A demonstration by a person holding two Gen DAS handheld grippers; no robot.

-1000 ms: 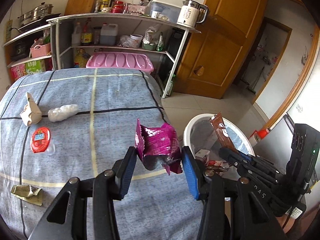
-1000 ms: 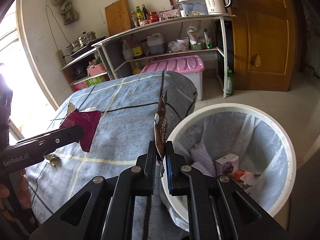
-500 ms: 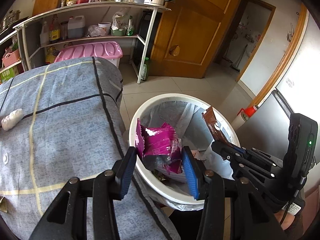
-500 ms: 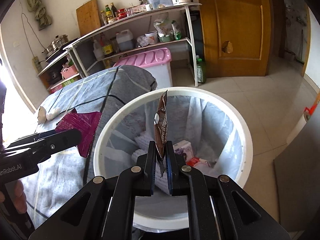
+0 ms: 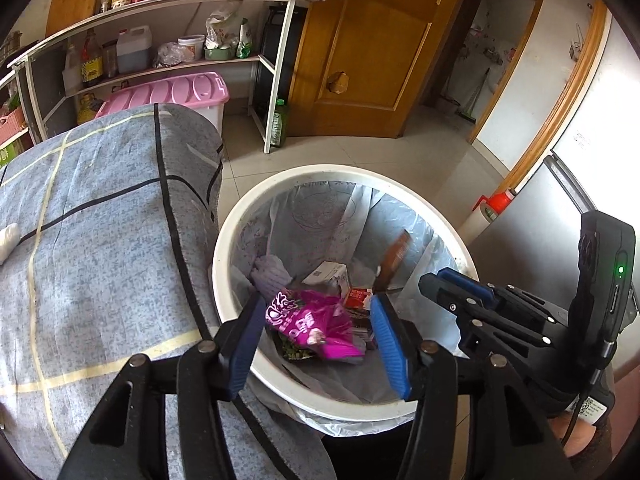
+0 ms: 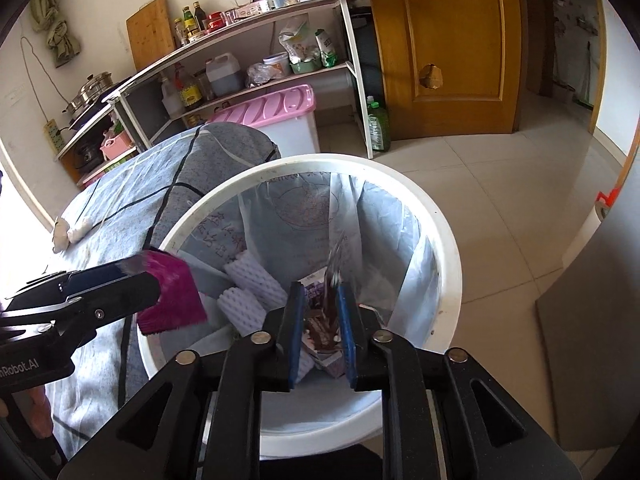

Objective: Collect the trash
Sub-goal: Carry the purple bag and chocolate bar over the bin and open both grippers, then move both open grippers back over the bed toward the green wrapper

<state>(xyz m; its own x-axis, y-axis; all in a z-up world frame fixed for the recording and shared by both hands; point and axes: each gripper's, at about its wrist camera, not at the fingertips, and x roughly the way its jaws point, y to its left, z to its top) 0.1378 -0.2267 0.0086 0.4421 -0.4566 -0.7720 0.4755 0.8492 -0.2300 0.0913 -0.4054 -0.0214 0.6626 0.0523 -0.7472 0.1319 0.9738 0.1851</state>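
Hovering over the white bin (image 5: 236,232), both hand-held grippers gape apart; magenta wrapper (image 5: 312,322) and brown wrapper (image 5: 394,258) fall free.

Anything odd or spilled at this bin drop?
Nothing stands out. The magenta wrapper and brown wrapper are over the white bin, loose at the open left gripper and right gripper. No trash on the floor.

- The bin (image 5: 224,280) is white, with a pale translucent liner (image 5: 332,216).
- The snack bag (image 5: 312,322) is magenta with white print.
- The wrapper (image 5: 394,258) is brown.
- The cloth (image 5: 100,240) is blue-grey, with black and cream lines.
- The storage lid (image 5: 168,92) is pink.
- The door (image 5: 368,40) is orange-brown.
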